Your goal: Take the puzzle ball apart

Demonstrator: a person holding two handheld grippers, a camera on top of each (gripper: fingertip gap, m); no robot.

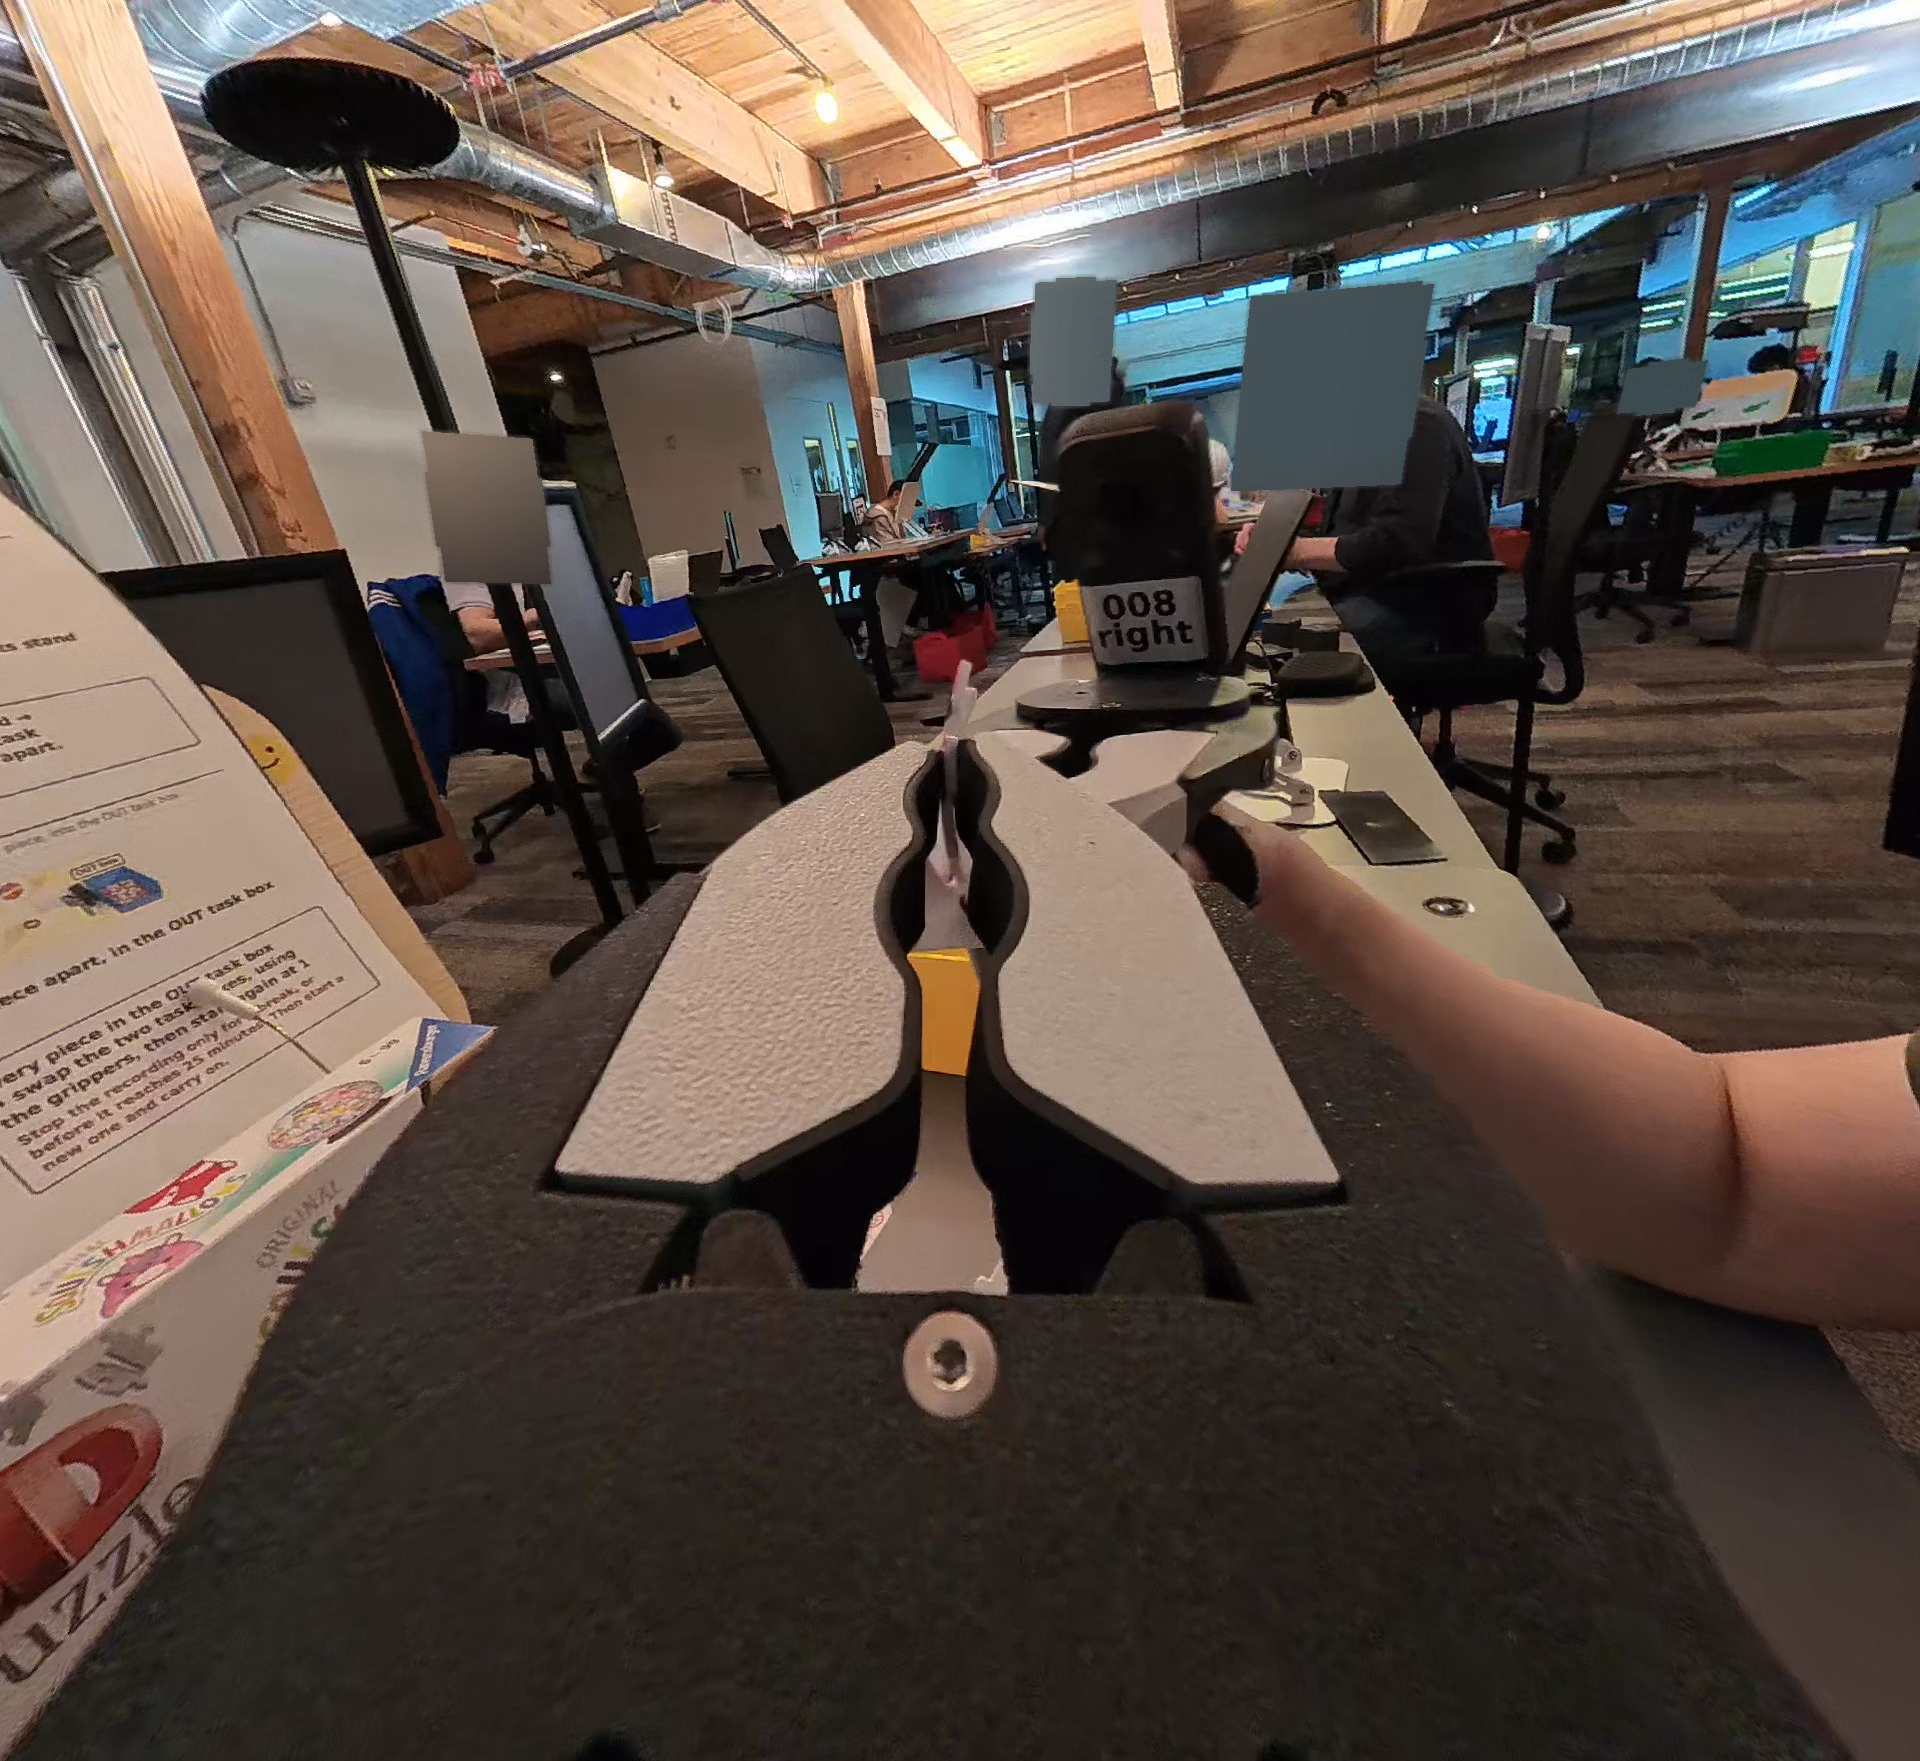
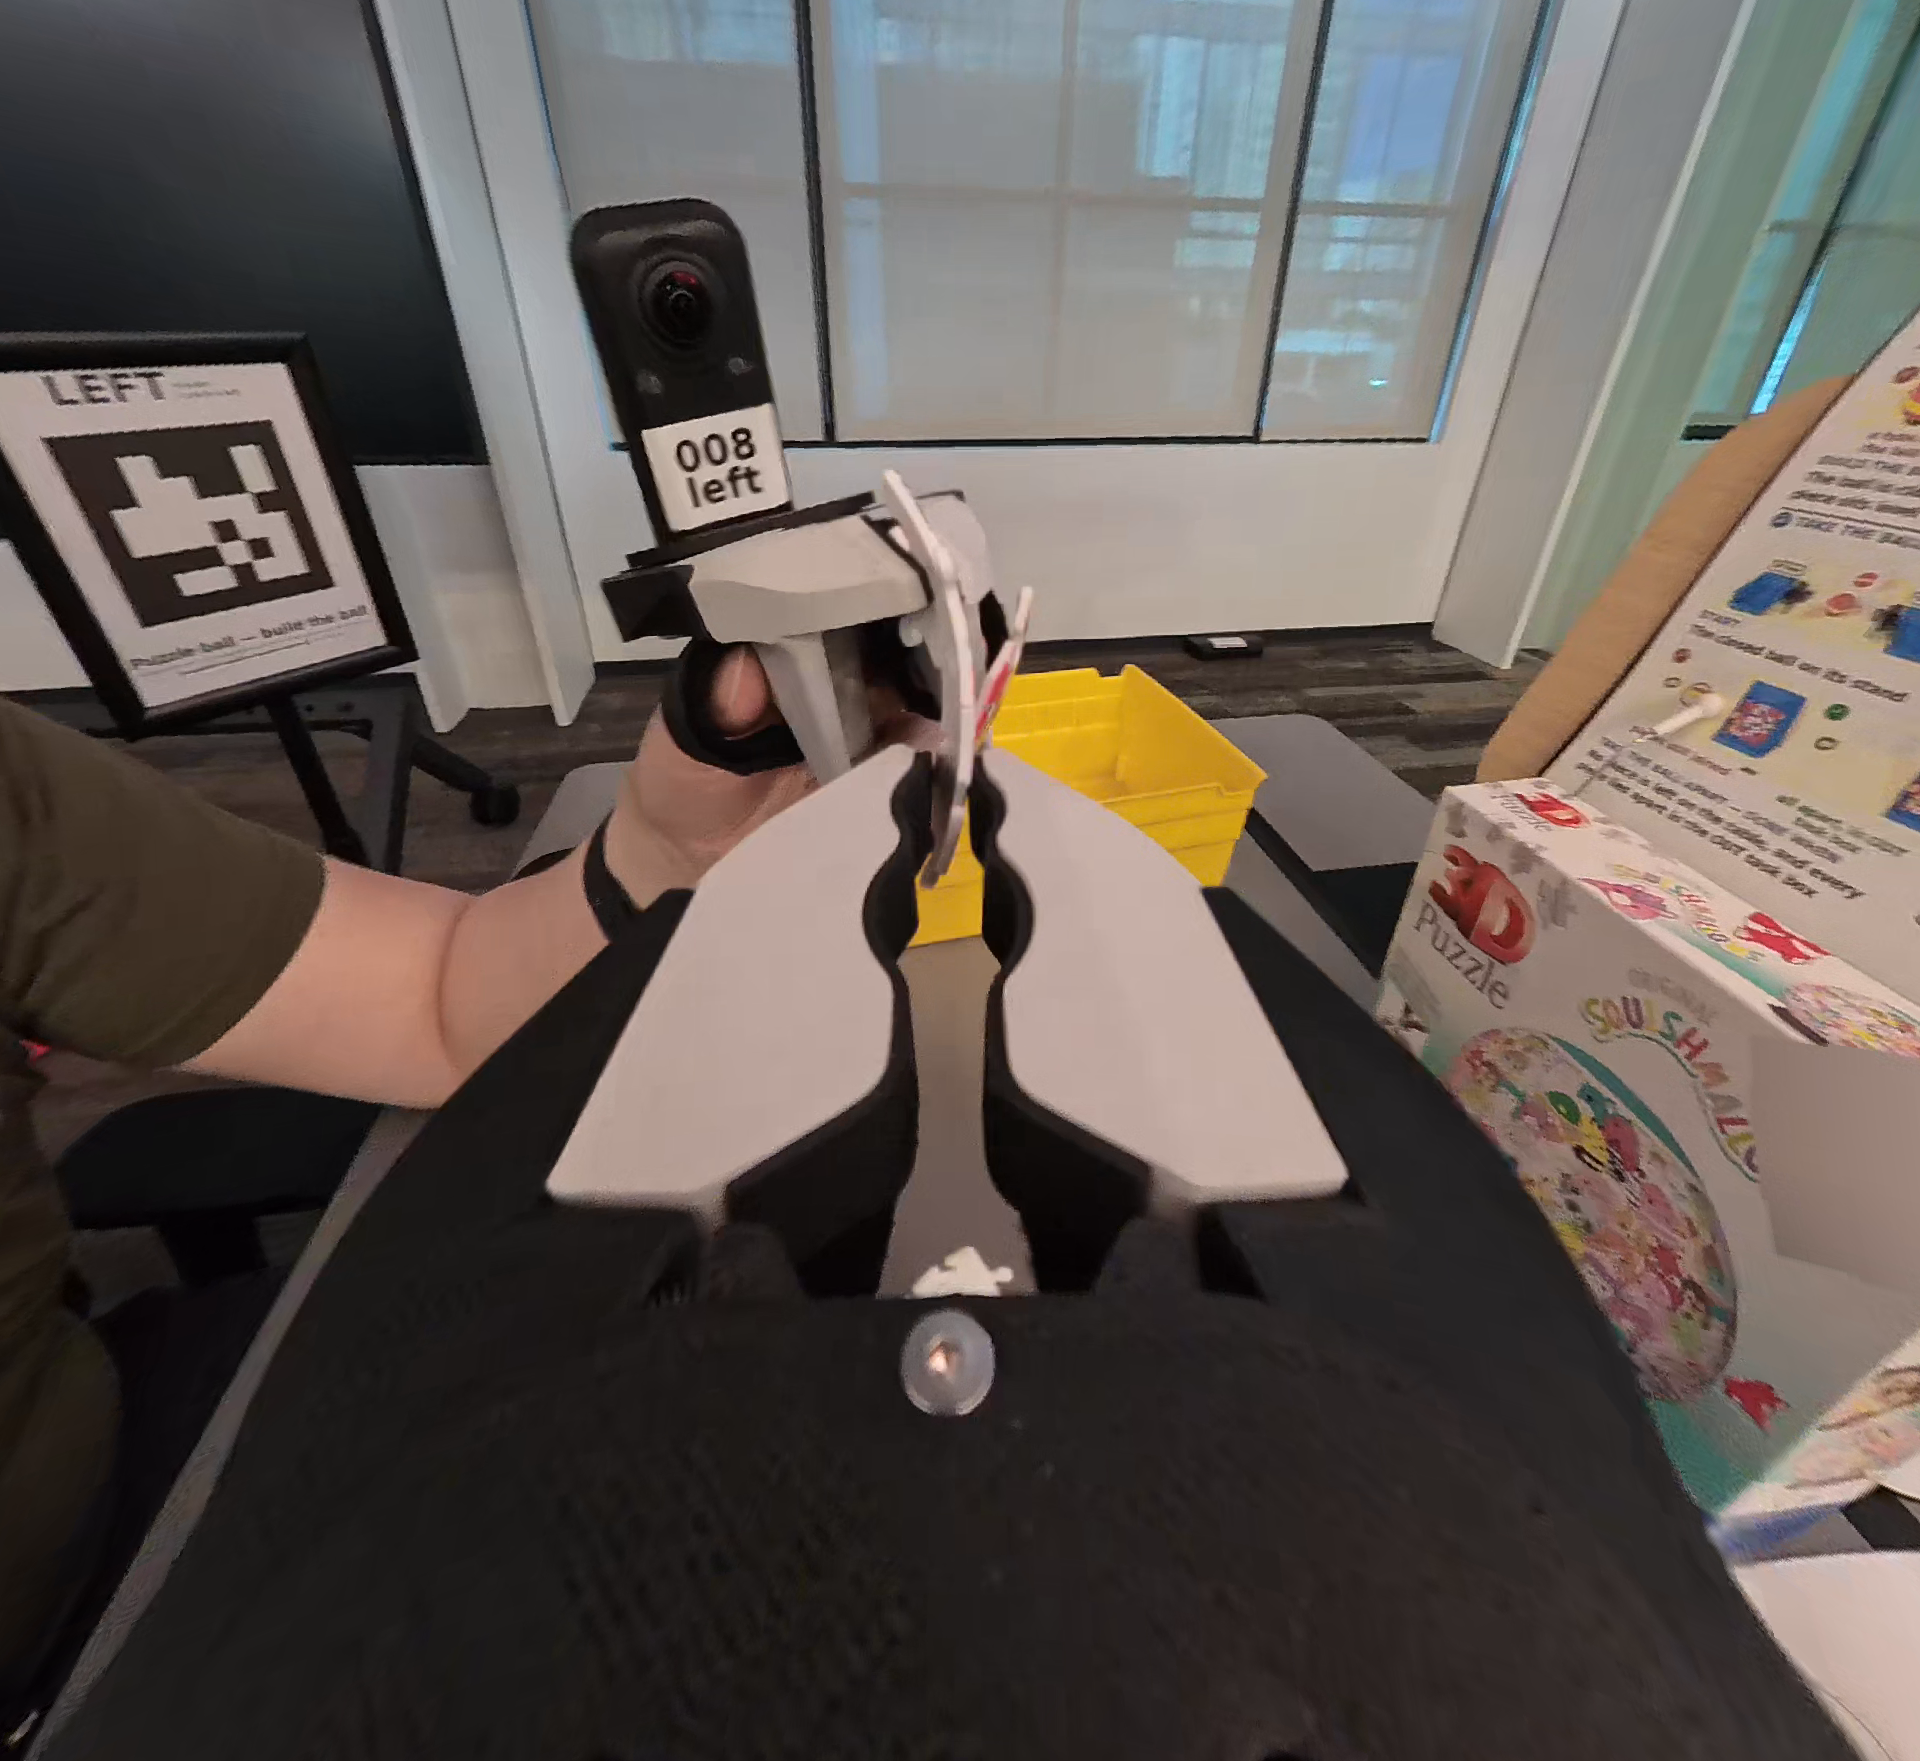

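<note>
Thin curved white plastic puzzle-ball pieces (image 2: pixel 961 672) held in mid-air between both grippers, above the yellow plastic bin (image 2: pixel 1127 755).

Left gripper (image 1: pixel 951 818) and right gripper (image 2: pixel 951 812) meet tip to tip, each pinching the pieces edge-on; the right forearm (image 1: pixel 1538 1098) extends level.

Bin (image 2: pixel 1132 766) on table (image 2: pixel 1320 807) behind grippers; puzzle box (image 2: pixel 1621 1088) to its right.

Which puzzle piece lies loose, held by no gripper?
The small white piece flat on the table; the other pieces are pinched in the air.
</note>
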